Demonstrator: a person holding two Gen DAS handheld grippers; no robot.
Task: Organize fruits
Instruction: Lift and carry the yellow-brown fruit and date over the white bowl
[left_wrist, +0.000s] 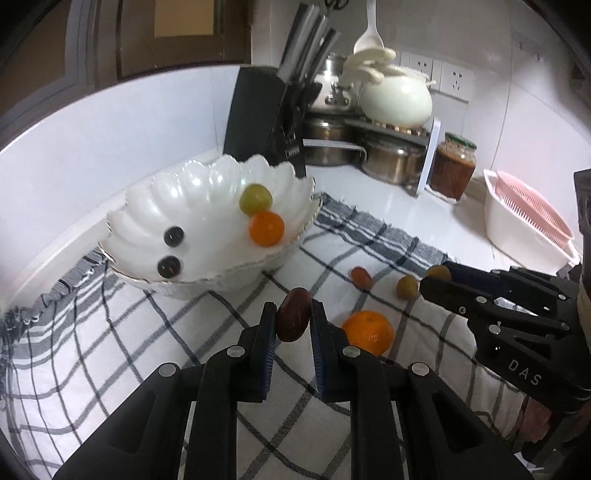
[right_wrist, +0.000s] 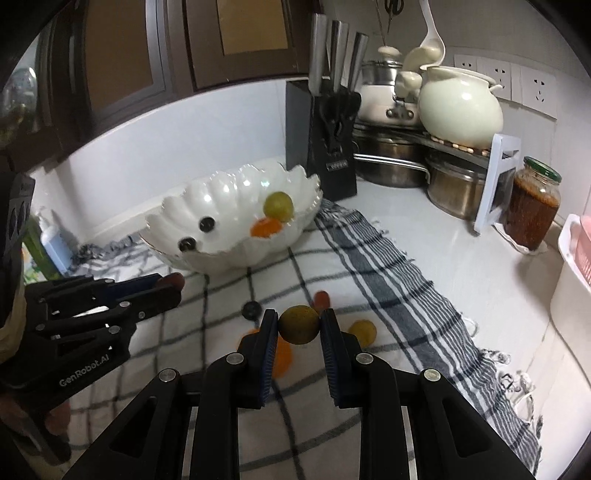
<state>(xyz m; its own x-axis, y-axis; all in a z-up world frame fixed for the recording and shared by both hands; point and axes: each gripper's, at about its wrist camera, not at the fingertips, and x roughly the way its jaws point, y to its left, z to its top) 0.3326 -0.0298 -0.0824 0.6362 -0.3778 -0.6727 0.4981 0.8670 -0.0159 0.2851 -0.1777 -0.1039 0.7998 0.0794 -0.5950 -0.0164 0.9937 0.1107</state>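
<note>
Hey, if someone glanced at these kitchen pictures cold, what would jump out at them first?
Probably the left tool shut on a dark red oval grape, and the right tool shut on a round olive-green grape, both above the checked cloth. Behind sits the white scalloped bowl, already holding four fruits.

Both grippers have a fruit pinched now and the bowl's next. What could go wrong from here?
1. The left gripper pinches the dark red grape only at its fingertips; a round fruit could squirt out.
2. The right gripper holds the green fruit the same way.
3. The white bowl already tilts on the checked cloth; a bump could tip it.
</note>
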